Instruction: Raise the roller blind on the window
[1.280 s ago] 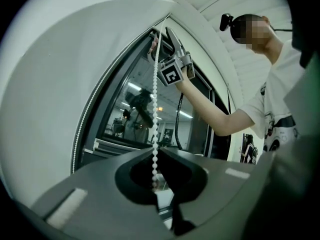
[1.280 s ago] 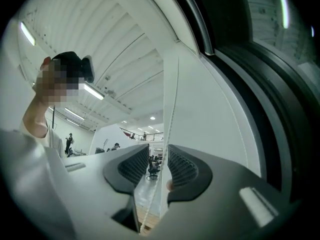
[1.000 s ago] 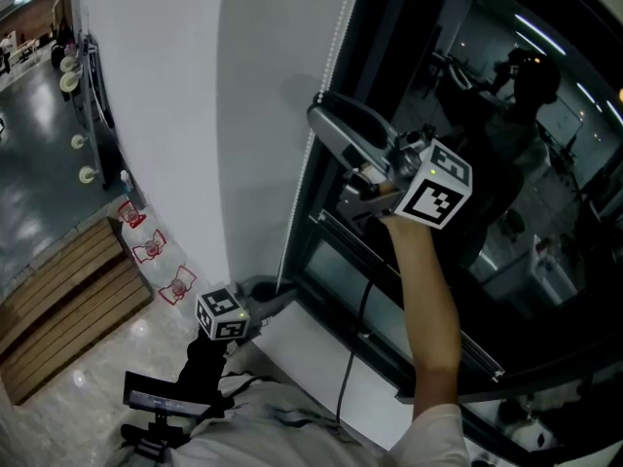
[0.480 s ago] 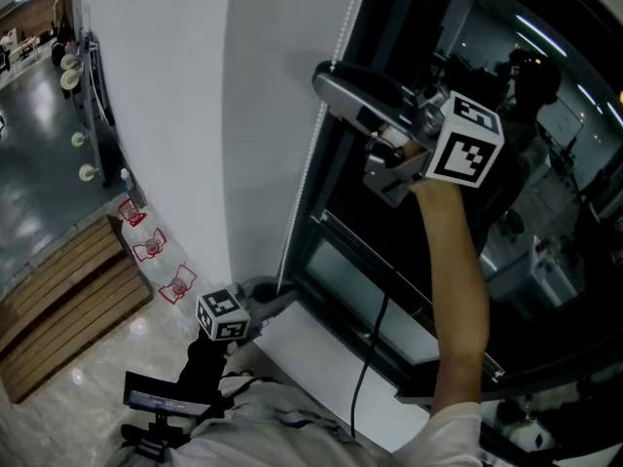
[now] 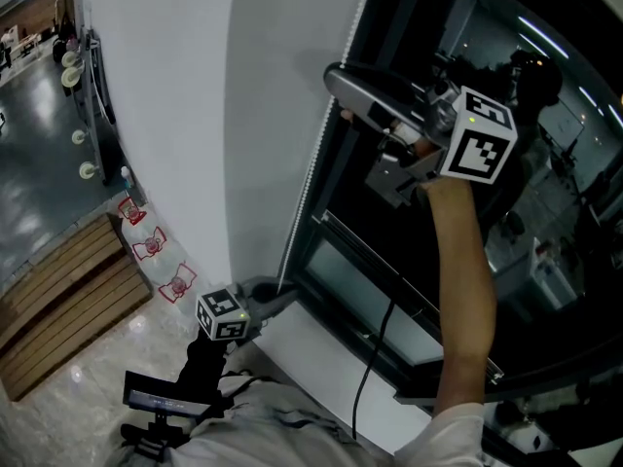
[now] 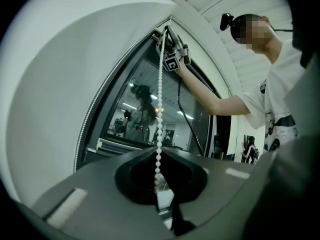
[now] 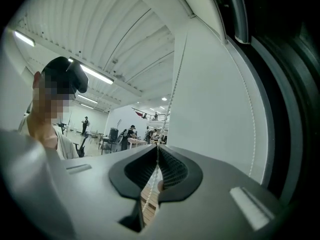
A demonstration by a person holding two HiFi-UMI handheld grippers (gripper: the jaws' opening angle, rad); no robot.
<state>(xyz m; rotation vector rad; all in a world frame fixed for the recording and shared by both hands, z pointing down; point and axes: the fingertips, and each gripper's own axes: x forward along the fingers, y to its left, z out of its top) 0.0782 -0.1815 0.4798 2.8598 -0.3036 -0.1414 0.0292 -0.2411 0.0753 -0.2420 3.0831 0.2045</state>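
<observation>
Roller blind (image 5: 165, 86): top cut off by head view's upper edge. Bead chain (image 5: 310, 178): upper end out of frame, lower end hidden behind left gripper (image 5: 280, 292). Left gripper view: chain below fingers (image 6: 100, 194) lost in dark gap. Window (image 5: 545, 261) reflections too dim to identify.
</observation>
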